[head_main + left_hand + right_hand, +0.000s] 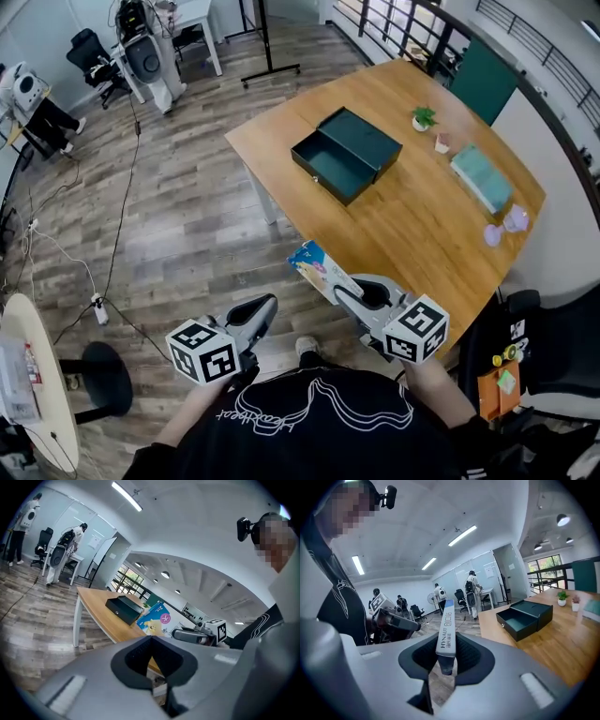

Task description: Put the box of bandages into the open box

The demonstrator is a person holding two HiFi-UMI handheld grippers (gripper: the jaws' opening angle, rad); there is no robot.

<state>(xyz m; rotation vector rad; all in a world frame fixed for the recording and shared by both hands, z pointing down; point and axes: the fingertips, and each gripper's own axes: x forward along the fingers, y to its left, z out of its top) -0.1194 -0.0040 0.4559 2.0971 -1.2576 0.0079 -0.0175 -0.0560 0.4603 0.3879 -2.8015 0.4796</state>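
The box of bandages (317, 266), blue, white and yellow, is held off the near table corner with my right gripper (339, 292) shut on its lower end. In the right gripper view the thin box (446, 630) stands edge-on between the jaws of my right gripper (446, 657). The open dark green box (345, 155) lies on the wooden table (422, 234), its drawer pulled out toward the left edge, well beyond both grippers. My left gripper (266, 306) hovers over the floor beside the right one, shut on nothing. The left gripper view also shows the bandage box (157, 618).
A small potted plant (424, 118), a pink cup (442, 143), a teal flat box (481, 178) and pale purple items (506, 223) sit on the table's far right. A round white table (42, 375) is at the left, a black chair (553, 347) at the right. Cables (98, 305) trail across the floor.
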